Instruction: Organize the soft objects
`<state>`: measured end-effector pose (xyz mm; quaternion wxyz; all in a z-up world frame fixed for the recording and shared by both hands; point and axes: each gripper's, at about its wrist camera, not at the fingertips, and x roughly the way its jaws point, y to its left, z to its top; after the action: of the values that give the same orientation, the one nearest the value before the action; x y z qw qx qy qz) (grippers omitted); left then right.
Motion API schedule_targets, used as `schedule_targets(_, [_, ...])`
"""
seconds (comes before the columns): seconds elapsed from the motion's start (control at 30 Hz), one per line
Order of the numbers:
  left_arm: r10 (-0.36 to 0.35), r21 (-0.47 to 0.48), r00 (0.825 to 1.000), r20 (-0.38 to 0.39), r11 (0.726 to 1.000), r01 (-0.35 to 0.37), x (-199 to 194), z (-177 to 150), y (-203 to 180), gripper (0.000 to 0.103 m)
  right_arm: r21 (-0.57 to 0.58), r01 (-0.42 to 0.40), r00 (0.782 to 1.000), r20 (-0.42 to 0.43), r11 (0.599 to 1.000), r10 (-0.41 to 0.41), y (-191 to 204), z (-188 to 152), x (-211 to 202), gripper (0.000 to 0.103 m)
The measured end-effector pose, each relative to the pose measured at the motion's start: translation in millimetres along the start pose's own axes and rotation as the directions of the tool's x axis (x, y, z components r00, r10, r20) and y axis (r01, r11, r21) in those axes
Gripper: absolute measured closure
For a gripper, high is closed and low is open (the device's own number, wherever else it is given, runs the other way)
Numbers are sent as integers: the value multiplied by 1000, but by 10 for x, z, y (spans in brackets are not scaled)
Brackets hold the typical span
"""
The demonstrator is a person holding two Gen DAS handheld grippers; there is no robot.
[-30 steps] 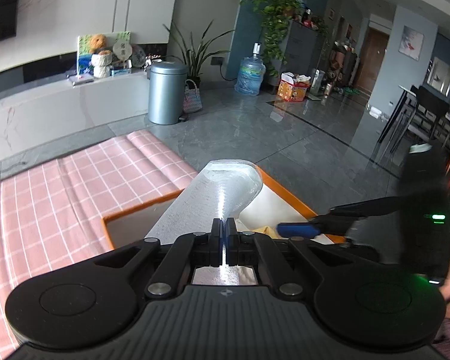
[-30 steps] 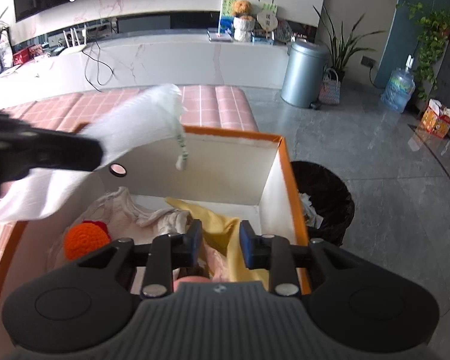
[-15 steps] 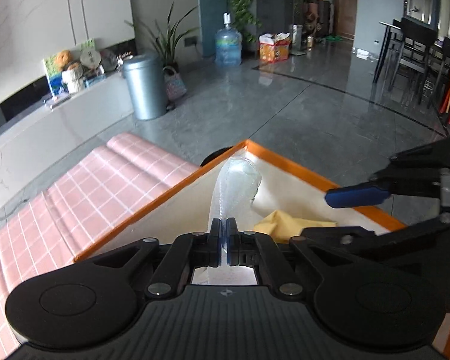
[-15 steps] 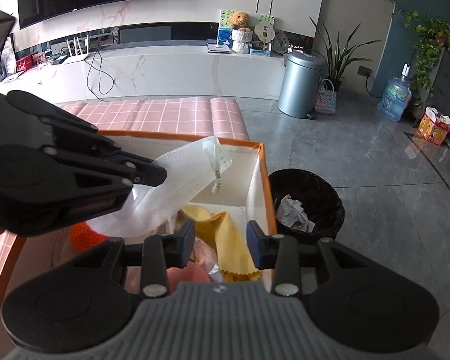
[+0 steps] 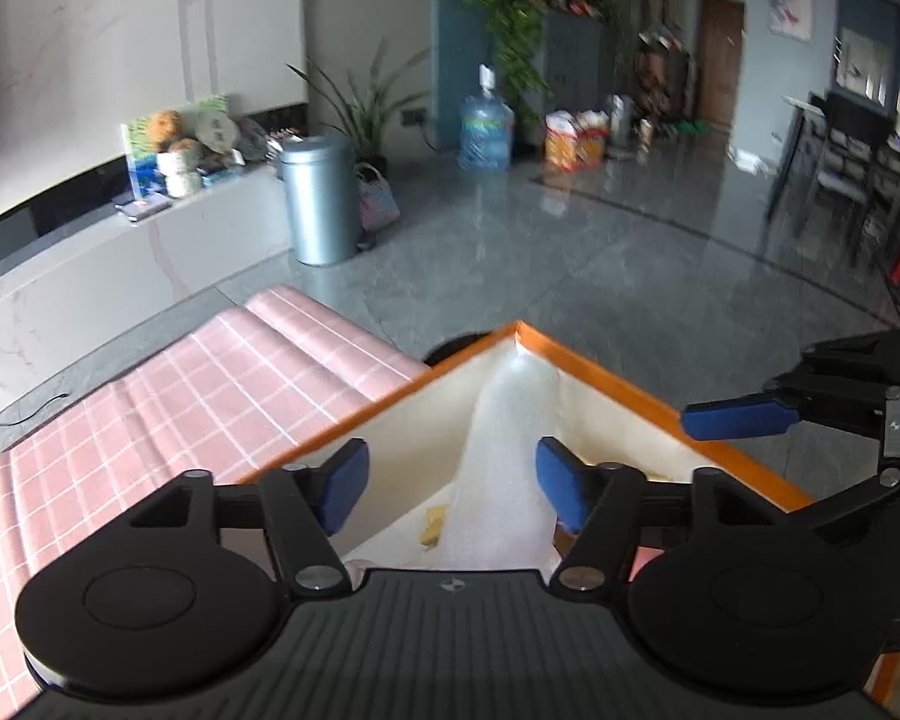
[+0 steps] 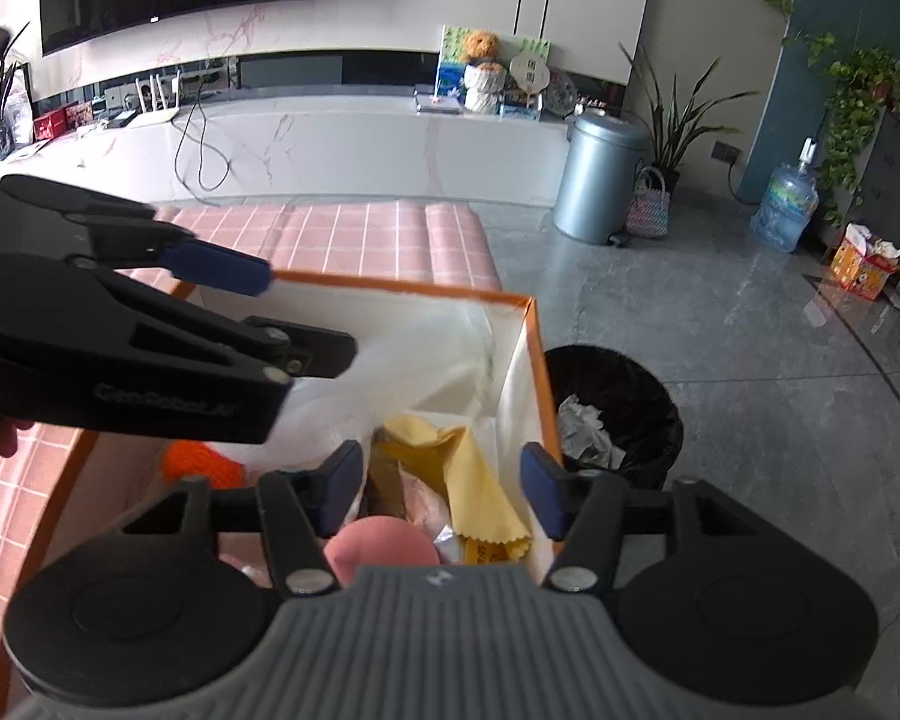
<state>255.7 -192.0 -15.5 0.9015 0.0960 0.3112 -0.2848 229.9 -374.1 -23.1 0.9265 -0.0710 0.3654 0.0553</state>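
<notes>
An orange-rimmed white box [image 5: 600, 367] [image 6: 534, 360] holds soft things. My left gripper [image 5: 453, 483] is open above the box; a white mesh cloth [image 5: 507, 468] lies loose between its fingers, falling into the box corner. In the right wrist view the white cloth [image 6: 414, 372] drapes over a yellow cloth [image 6: 474, 480], next to an orange knitted ball [image 6: 201, 462] and a pink ball [image 6: 378, 558]. My right gripper [image 6: 444, 492] is open and empty over the box's near right side.
The box stands on a pink checked tablecloth [image 5: 180, 396] [image 6: 342, 234]. A black waste bin [image 6: 618, 414] with crumpled paper stands on the grey floor right of the box. A silver bin [image 6: 600, 180] stands further back.
My left gripper has opened and let go of the white cloth, which has dropped into the box. My right gripper has opened wider.
</notes>
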Motion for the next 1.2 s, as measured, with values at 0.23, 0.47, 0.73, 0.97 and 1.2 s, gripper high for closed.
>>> schedule_targets(0.23, [56,-74,991,121,996,-47,-545,0,97,24,-4,14,997,80,1000,-14,80,73,-402,33])
schedule_targets(0.47, [110,-158,973,205,984,-78,-1135,-88,192,19,-14,70,984,163,997,-67,338,62,-875,20])
schedule_targets(0.73, [178,-216,940,293,970,-116,-1780,-309,225,11,29,80,968,237,996,-84,666,-96,-1383,17])
schedule_targets(0.97, [333,-251,897,292,931,-264,-2205,-628,148,7,104,46,954,291,994,-75,1060,-382,-1732,8])
schedule_targets(1.2, [511,-308,835,207,844,-440,-2404,-986,79,4,171,77,938,322,982,-130,1447,-791,-1896,3])
